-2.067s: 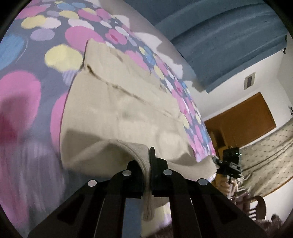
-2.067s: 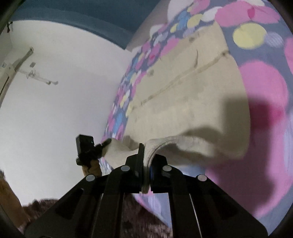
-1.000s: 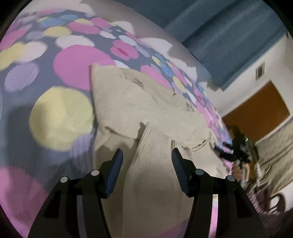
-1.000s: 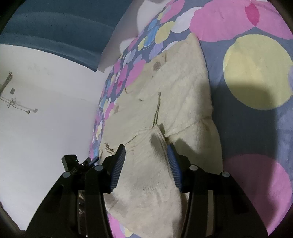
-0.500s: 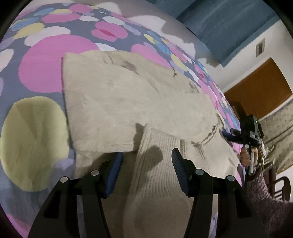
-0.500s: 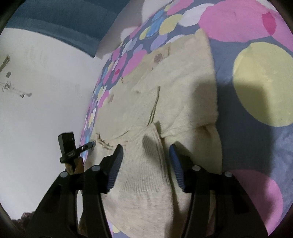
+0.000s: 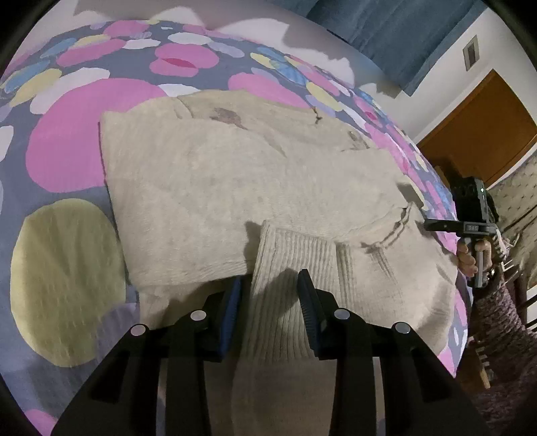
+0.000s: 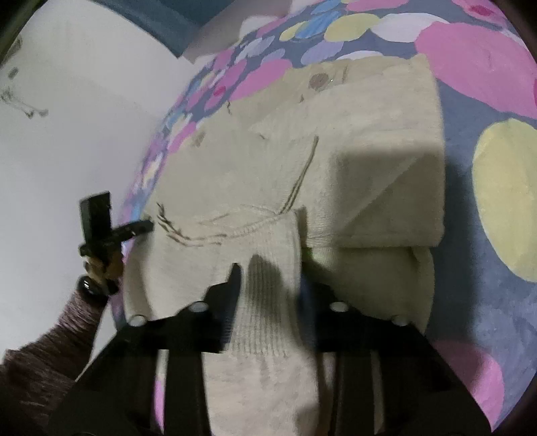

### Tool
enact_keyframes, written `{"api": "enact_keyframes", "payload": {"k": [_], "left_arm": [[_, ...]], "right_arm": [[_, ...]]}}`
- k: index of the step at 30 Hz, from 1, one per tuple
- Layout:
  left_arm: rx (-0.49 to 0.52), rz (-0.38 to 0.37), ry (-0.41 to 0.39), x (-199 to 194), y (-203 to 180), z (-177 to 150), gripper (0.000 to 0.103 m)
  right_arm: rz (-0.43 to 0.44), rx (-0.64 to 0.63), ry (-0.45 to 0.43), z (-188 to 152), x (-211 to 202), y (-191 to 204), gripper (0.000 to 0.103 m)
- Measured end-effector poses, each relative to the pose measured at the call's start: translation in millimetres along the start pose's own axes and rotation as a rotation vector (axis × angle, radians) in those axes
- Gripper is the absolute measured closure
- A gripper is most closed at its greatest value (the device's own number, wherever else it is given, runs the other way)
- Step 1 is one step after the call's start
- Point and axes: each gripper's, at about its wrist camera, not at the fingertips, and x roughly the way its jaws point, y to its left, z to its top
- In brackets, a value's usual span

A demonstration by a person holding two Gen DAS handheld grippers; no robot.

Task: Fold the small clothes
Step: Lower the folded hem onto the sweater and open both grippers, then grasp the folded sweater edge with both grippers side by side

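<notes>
A cream knit sweater lies on a spotted bedspread, its lower part folded up over the body. In the left wrist view my left gripper straddles a ribbed sleeve cuff. Its jaws are closing, with a dark gap still showing beside the cuff. In the right wrist view the sweater lies the same way and my right gripper, blurred, stands around the other ribbed cuff. Its jaws are closing too. Each gripper shows small in the other's view, the right gripper and the left gripper.
The bedspread runs on past the sweater on all sides. A person's knitted sleeve and hand hold the far gripper at the bed's edge. A blue curtain, a wooden door and a white wall stand behind.
Both grippers let go of the sweater edge they held pinched, drew back over the sleeve cuffs, and their jaws have since narrowed around the cuffs.
</notes>
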Motion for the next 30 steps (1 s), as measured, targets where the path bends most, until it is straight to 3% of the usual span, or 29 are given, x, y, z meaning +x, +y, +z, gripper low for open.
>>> {"api": "enact_keyframes", "payload": {"k": [3, 5, 7, 11, 21, 26, 30], "left_arm": [[0.018, 0.020, 0.002, 0.1, -3.2, -0.5, 0.068], [0.039, 0.044, 0.003, -0.2, -7.7, -1.8, 0.081], [0.050, 0.056, 0.006, 0.1, -12.0, -3.3, 0.097], [0.078, 0.105, -0.025, -4.6, -24.7, -7.2, 0.098], [0.077, 0.197, -0.218, -61.3, -50.3, 0.6, 0.099], [0.091, 0.253, -0.298, -75.3, -54.3, 28.0, 0.099], [0.071, 0.293, -0.319, -67.4, -45.1, 55.9, 0.099]], "right_arm": [[-0.042, -0.036, 0.004, 0.6, 4.5, 5.6, 0.090], [-0.062, -0.050, -0.010, -0.3, 3.6, 9.5, 0.098], [-0.082, -0.063, -0.025, -2.2, 1.6, 13.2, 0.098], [-0.105, -0.080, -0.064, -7.0, -7.5, 23.8, 0.099], [-0.133, -0.147, -0.213, -4.8, -60.5, 58.3, 0.099], [-0.147, -0.152, -0.299, 19.8, -79.7, 64.5, 0.099], [-0.173, -0.128, -0.347, 53.2, -78.5, 58.3, 0.099]]}}
